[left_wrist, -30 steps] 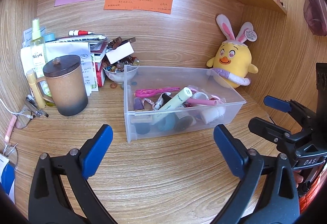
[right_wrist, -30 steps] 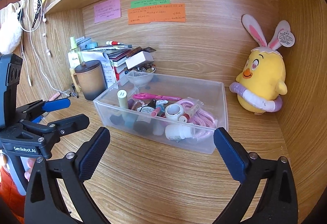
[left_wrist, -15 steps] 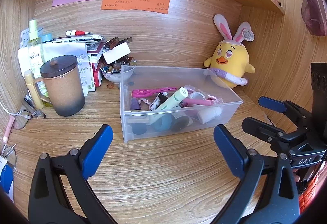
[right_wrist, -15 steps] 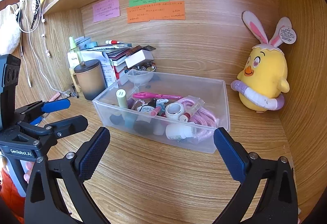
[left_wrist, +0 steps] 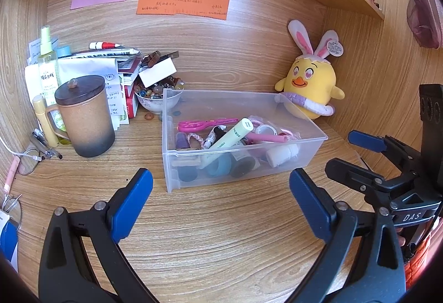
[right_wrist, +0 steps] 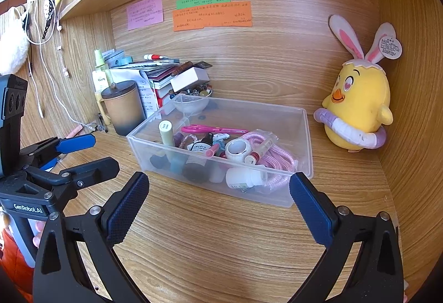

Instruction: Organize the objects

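Both tongs, my left gripper [left_wrist: 220,193] and right gripper [right_wrist: 218,196], hang spread wide and empty above the desk [left_wrist: 221,233], facing the clear bin [left_wrist: 241,164] of clutter.

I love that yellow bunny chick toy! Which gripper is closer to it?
Right. The right gripper sits beside the plush chick; the left gripper is farther off, toward the brown mug.

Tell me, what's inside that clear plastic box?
The box holds pink scissors, a green tube, a tape roll, pink rope and a white bottle. Items underneath are covered, too blurred to name.
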